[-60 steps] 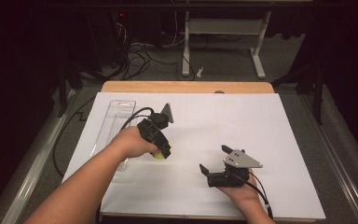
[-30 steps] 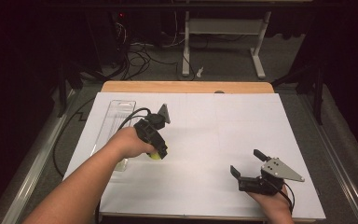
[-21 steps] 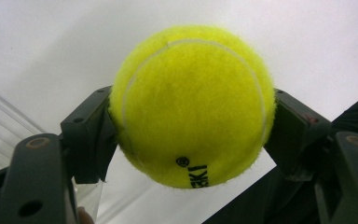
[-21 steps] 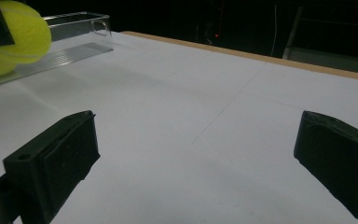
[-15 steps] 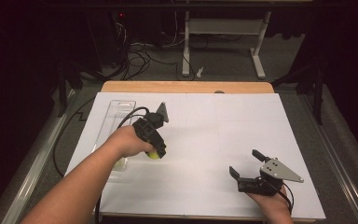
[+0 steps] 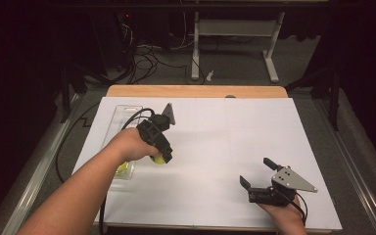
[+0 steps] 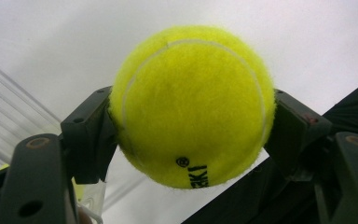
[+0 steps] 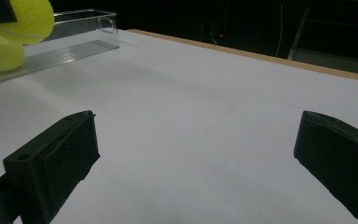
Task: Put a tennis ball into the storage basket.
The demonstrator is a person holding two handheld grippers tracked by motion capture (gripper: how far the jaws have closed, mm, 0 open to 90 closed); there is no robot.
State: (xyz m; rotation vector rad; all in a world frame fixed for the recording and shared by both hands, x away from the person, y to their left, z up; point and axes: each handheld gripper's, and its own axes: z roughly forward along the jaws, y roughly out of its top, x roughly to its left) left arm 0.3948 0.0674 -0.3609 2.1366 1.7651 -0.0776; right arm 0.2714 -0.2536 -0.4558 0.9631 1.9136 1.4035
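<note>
Since two seconds ago the right gripper (image 6: pixel 254 180) has moved from mid-table to the near right corner of the tabletop (image 6: pixel 254 127); it now rests there, jaws spread, holding nothing. The left gripper (image 6: pixel 164 155) has barely shifted. It pinches a ball (image 7: pixel 192 105) just above the sheet, beside the near end of the clear tray (image 6: pixel 119 116) by the left edge. A second ball (image 8: pixel 1 53) lies in that tray. Judgement: the held ball is probably going to or coming from the tray.

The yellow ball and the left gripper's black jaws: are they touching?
Touching. In the left gripper view both jaws of the left gripper press against the sides of the ball, clamping it with no gap on either side.
</note>
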